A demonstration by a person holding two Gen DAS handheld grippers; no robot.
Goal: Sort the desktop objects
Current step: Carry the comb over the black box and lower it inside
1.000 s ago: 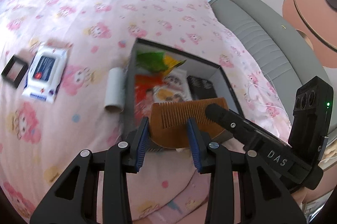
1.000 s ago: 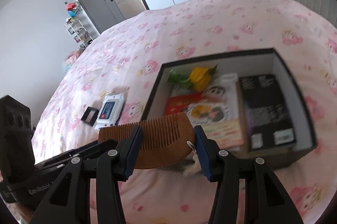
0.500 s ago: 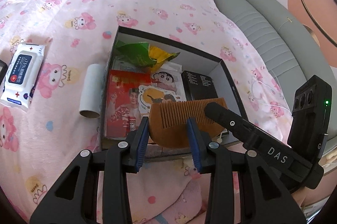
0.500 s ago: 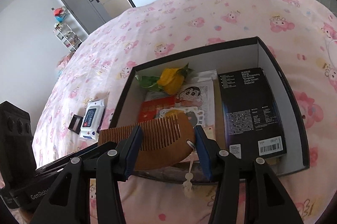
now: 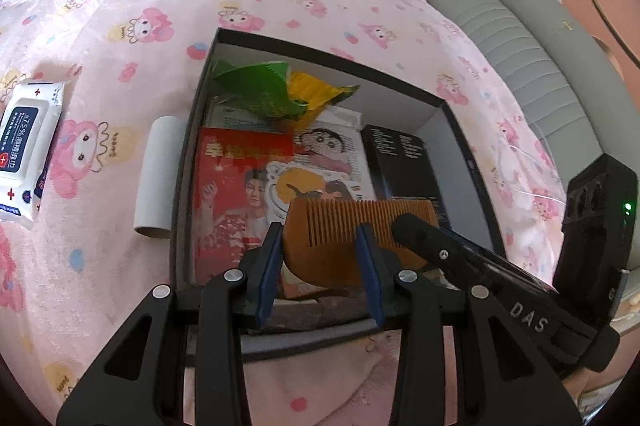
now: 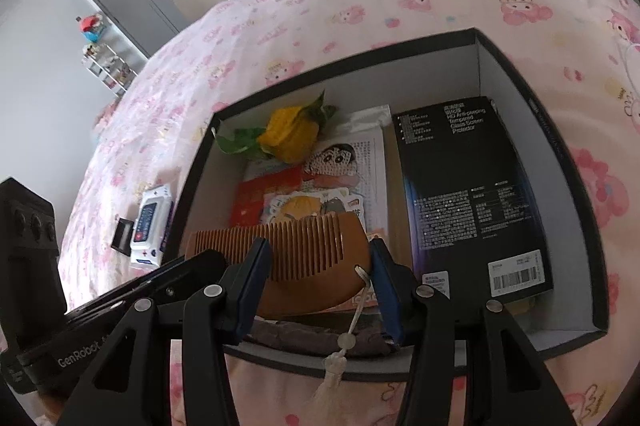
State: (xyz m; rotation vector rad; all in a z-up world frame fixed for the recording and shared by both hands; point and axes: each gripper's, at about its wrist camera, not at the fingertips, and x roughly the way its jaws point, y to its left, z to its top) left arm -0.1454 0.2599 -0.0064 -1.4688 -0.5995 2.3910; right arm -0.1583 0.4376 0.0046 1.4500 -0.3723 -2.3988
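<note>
Both grippers hold one brown wooden comb [image 5: 320, 250] over the near edge of a black open box [image 5: 320, 54]. My left gripper [image 5: 319, 268] is shut on the comb's left part. My right gripper [image 6: 318, 280] is shut on its right part [image 6: 316, 266], where a white tassel [image 6: 340, 358] hangs down. The box [image 6: 560, 146] holds a red booklet [image 5: 228, 186], cartoon cards [image 6: 352, 162], a yellow and green wrapper [image 5: 280, 94] and a black screen-protector pack [image 6: 472, 194].
On the pink bedspread left of the box lie a white cardboard tube [image 5: 158, 178] and a pack of wet wipes [image 5: 24, 150]. A small black frame [image 6: 122, 234] lies beside the wipes [image 6: 150, 222]. A grey padded headboard [image 5: 520, 38] runs along the right.
Both grippers have moved forward with the comb, from in front of the box to above its near edge. The box contents look larger and closer.
</note>
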